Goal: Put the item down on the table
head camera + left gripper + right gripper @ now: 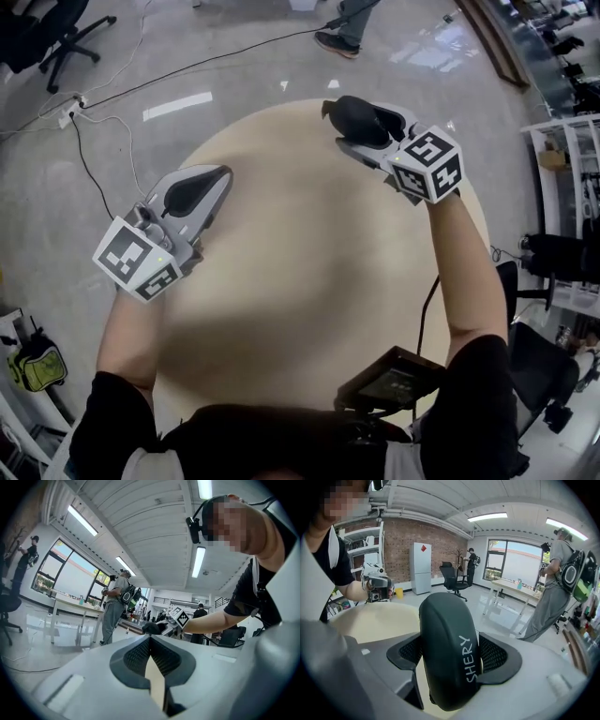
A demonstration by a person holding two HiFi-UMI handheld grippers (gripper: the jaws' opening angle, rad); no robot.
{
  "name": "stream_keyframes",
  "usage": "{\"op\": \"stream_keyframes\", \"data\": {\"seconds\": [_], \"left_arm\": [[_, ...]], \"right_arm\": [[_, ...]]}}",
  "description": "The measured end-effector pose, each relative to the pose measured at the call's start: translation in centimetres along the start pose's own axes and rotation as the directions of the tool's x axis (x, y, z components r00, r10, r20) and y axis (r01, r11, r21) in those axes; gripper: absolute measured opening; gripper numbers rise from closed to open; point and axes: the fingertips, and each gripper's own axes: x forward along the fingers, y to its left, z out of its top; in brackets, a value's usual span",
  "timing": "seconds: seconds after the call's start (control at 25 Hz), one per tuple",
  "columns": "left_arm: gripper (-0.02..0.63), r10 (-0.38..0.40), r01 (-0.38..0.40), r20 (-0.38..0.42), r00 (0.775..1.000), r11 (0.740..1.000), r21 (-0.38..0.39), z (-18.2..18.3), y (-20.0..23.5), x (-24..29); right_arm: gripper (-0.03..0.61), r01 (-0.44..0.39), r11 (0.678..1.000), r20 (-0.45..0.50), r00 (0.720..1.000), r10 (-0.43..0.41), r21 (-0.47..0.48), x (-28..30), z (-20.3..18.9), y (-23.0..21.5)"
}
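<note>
A black oval case (354,120) with white lettering (469,660) stands on edge between the jaws of my right gripper (364,127), which is shut on it. It hangs over the far right part of the round beige table (309,281); the pads (497,654) press both its sides. My left gripper (199,190) is over the table's left edge, jaws together with nothing between them. In the left gripper view the pads (136,656) meet at the tips and only the tabletop shows below. Each gripper shows small in the other's view: the right gripper (165,626), the left gripper (375,585).
Cables (141,84) and a power strip lie on the grey floor beyond the table. An office chair (47,37) stands at the far left, and a person's shoe (337,42) is beyond the table. A black device (392,380) hangs at my chest. Shelving (567,187) stands to the right.
</note>
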Motion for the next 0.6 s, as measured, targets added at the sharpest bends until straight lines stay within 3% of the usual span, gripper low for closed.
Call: {"op": "stream_keyframes", "data": {"seconds": [0.16,0.48,0.6], "left_arm": [[-0.003,-0.002,0.002,-0.011,1.000,1.000,0.013,-2.0,1.2,-0.3],[-0.003,-0.015,0.015,-0.007,1.000,1.000,-0.006,-2.9,1.2,0.1],[-0.003,-0.028,0.028,-0.016,0.999,1.000,-0.007,-3.0,0.6,0.1]], "right_arm": [[0.374,0.008,1.000,-0.035,0.999,-0.008,0.008,4.2,-1.3,-0.5],[0.359,0.044,0.991,-0.124,0.990,-0.060,-0.126,8.3,-2.7,-1.7],[0.442,0.005,0.990,-0.132,0.991,-0.024,-0.143,9.0,-2.7,-0.6]]}}
